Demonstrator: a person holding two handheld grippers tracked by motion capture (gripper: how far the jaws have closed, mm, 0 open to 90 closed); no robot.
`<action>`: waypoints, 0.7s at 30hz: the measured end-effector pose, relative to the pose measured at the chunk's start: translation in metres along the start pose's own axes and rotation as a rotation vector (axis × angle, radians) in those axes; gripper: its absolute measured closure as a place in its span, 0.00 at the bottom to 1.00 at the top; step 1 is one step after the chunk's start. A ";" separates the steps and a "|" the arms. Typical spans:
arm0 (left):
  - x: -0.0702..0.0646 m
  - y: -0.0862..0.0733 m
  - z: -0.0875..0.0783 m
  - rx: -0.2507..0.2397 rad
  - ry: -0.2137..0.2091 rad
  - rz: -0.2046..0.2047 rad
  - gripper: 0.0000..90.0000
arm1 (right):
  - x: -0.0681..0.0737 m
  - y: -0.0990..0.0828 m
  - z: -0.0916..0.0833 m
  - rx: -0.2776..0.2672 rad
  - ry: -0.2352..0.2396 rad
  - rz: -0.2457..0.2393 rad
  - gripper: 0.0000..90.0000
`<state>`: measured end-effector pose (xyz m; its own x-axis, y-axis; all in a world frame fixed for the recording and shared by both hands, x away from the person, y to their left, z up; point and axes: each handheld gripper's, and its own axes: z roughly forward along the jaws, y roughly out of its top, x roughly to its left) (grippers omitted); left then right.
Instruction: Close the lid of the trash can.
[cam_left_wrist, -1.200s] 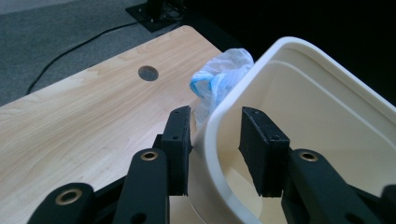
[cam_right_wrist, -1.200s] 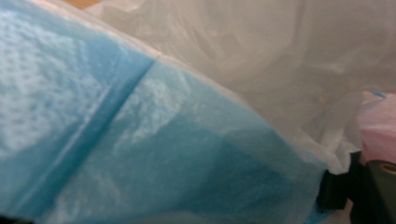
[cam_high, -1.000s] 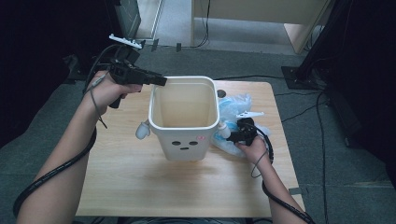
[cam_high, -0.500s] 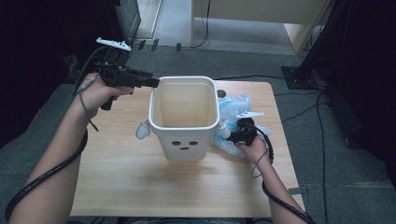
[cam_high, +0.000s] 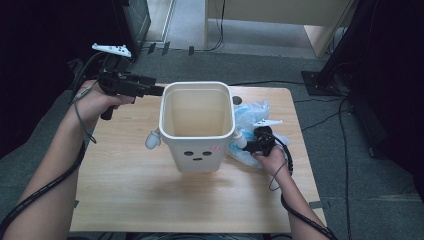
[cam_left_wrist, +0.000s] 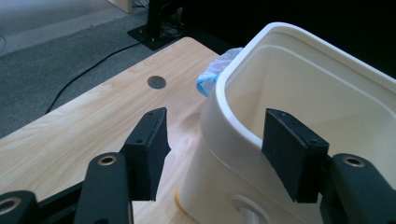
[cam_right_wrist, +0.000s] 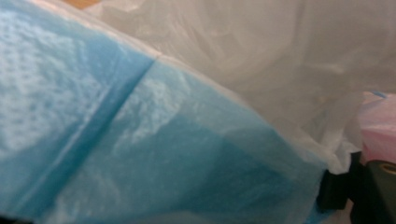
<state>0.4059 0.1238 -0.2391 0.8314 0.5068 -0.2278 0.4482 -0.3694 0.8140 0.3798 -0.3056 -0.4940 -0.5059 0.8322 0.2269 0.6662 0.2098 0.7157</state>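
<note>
Film (cam_right_wrist: 140, 140) perhaps hides right tool (cam_high: 248, 145) closure.

No readable text, drawn face on white bin (cam_high: 196, 155) front

A cream-white bin (cam_high: 197, 127) is showing a small dark face and pink spot; the plastic bags (cam_high: 251, 131) are looking translucent blue and, seemingly, whitish; the table (cam_high: 125, 185) is showing pale wood grain
</note>
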 end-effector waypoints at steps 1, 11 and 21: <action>0.001 -0.001 -0.001 -0.003 0.003 0.007 0.42 | 0.000 0.000 0.000 0.000 0.000 0.000 0.28; 0.006 -0.015 -0.004 -0.001 0.019 0.028 0.40 | 0.000 0.000 0.000 0.000 0.001 0.003 0.28; 0.012 -0.035 0.000 -0.003 0.020 0.022 0.40 | 0.000 0.000 0.000 -0.002 0.002 0.005 0.28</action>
<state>0.4002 0.1430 -0.2701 0.8340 0.5145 -0.1993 0.4293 -0.3781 0.8202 0.3796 -0.3056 -0.4942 -0.5031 0.8325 0.2318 0.6678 0.2043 0.7157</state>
